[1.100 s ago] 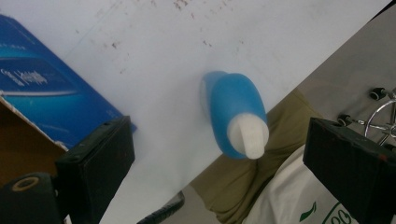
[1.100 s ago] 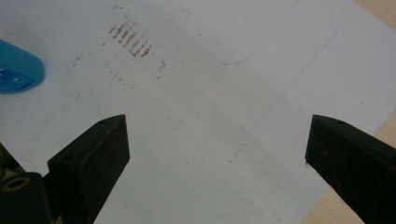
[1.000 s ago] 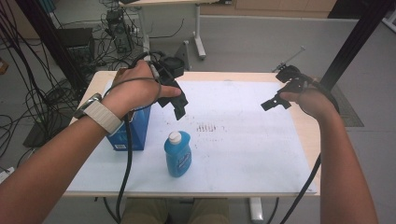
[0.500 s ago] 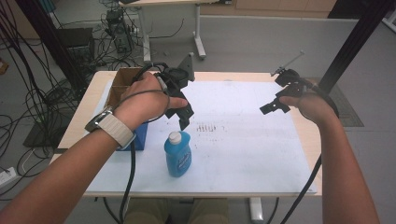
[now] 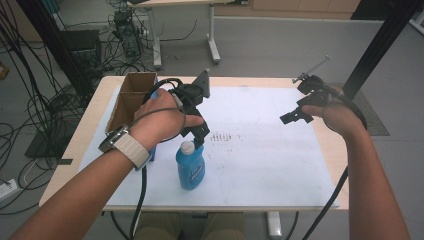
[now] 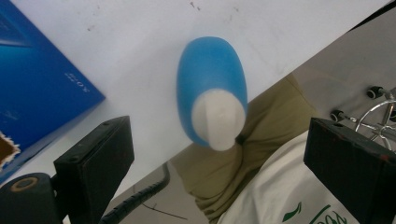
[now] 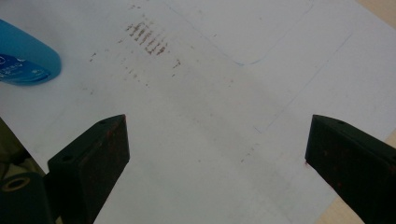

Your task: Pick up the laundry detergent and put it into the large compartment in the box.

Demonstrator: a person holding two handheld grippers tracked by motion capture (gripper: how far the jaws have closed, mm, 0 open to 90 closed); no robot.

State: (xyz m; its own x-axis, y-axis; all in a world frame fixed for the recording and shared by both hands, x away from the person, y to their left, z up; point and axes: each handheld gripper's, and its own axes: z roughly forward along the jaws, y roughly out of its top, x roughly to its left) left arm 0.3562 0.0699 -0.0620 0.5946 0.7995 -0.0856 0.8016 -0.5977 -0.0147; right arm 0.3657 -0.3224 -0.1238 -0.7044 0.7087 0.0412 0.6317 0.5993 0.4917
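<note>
The blue bottle (image 6: 212, 91) stands upright below and between the left gripper's (image 6: 224, 163) spread-apart fingers (image 6: 95, 165), untouched.

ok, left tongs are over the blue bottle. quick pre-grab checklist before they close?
1. Left tongs open: ok, the jaws stand wide apart in the left gripper view.
2. Blue bottle upright: ok, it stands on the white mat with its white cap on top.
3. Bottle centred between the jaws: ok, the cap sits about midway in the left gripper view.
4. Jaws low enough to grip: not ok, they look above the cap, not around the body.
5. Blue box clear of the jaw path: cannot tell, it lies close beside the bottle.
6. Right tongs out of the way: ok, open and far across the mat.
</note>
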